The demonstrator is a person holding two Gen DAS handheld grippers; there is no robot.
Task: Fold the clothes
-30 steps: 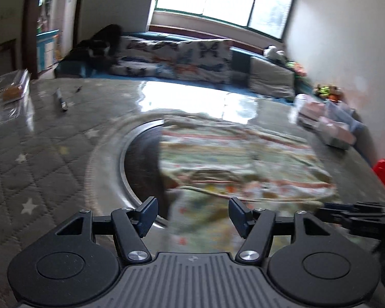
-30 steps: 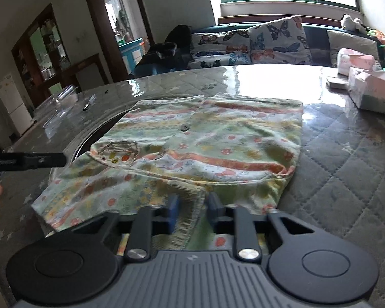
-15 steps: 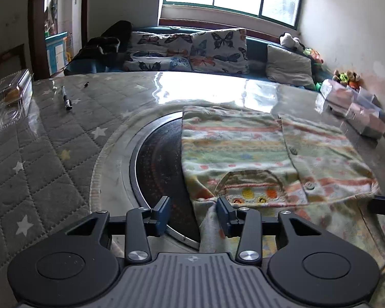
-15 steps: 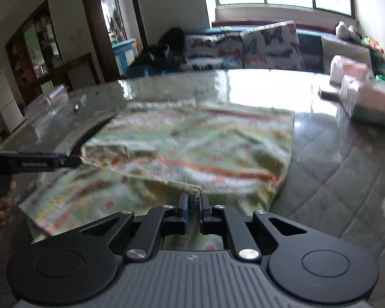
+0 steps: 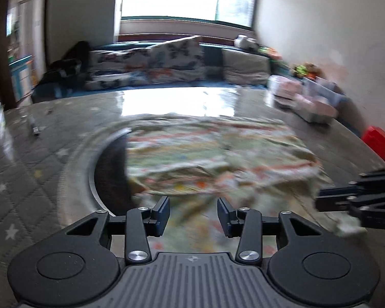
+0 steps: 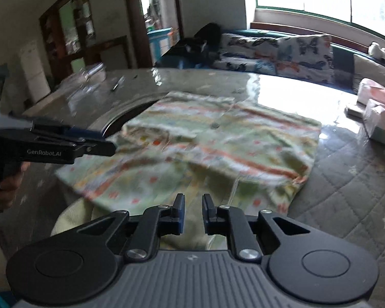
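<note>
Right wrist view shows my right gripper [image 6: 193, 211] now parted, having released the garment [image 6: 218, 143]; my left gripper [image 5: 193, 214] also gapes empty, so this fold is laid.

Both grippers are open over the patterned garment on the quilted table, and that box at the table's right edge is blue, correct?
Not quite: the box at the table's right edge is red, as the left wrist view shows. The left gripper and right gripper are both open over the patterned garment.
</note>
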